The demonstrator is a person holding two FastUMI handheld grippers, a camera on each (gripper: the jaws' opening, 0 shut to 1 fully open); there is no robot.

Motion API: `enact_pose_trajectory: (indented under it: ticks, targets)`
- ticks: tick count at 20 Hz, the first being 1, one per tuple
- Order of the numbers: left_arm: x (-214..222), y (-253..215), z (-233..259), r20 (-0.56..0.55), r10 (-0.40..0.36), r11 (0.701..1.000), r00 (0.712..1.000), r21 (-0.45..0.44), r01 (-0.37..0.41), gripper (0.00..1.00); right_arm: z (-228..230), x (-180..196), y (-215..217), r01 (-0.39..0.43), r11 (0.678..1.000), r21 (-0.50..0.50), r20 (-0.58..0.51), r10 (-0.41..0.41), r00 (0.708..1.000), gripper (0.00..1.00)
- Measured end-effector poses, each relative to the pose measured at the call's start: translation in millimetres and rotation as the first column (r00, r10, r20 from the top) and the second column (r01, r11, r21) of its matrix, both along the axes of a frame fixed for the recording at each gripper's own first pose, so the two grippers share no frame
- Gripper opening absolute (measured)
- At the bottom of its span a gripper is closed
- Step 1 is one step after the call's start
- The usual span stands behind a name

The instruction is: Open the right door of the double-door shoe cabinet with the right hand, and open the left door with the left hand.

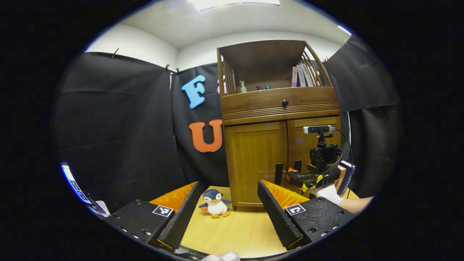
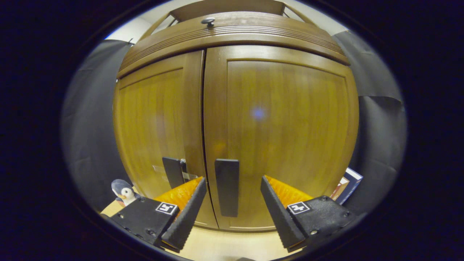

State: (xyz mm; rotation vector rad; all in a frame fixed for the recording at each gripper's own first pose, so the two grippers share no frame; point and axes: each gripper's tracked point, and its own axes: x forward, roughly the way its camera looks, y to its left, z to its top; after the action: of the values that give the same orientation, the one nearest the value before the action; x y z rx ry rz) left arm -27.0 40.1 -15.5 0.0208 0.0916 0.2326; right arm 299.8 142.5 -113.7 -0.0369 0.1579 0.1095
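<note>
Wooden shoe cabinet (image 1: 279, 145) stood on the table (image 1: 235, 232), both doors shut. Right door (image 2: 286, 137) and its dark upright handle (image 2: 227, 186) lay close ahead of the right gripper (image 2: 232, 201), spread wide, handle between the fingers but probably not yet touched. Best closed squarely on the handle, then drawn back along the door's arc, not straight out. Left door (image 1: 259, 163) sat well off from the left gripper (image 1: 228, 214), likewise spread. Toy penguin (image 1: 215, 203) beside the cabinet's foot.
</note>
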Motion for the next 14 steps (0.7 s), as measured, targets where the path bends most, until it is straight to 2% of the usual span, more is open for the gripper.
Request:
enact_pose_trajectory:
  ticks: [4,5,6,7,12,14]
  targets:
    - [1.6,3.7,0.4,0.002,0.010,1.000,1.000,0.007,-0.010,0.96,-8.0,10.7,6.2,0.002,1.000,0.018,-0.023,-0.001,1.000,0.83]
    - [2.0,4.9,2.0,0.005,0.013,1.000,1.000,0.009,-0.013,1.00,-9.1,13.5,5.5,0.012,1.000,0.025,-0.027,-0.011,1.000,0.80]
    - [1.8,6.7,1.6,0.004,0.015,1.000,1.000,0.009,-0.015,0.96,-10.5,16.1,4.5,0.021,0.999,0.032,-0.033,-0.019,0.999,0.74]
    - [0.8,7.7,0.3,0.002,0.017,1.000,1.000,0.008,-0.017,0.96,-11.6,16.4,1.0,0.034,0.999,0.033,-0.037,-0.032,0.999,0.70]
    - [-1.3,16.1,-1.5,0.001,0.031,1.000,1.000,0.003,-0.031,0.96,-14.8,21.1,5.9,0.033,0.999,0.032,-0.032,-0.032,0.999,0.40]
    - [-5.8,18.7,-1.8,0.003,0.036,0.999,0.999,-0.003,-0.036,0.96,-14.9,19.8,7.8,0.039,0.999,0.038,-0.030,-0.038,0.999,0.37]
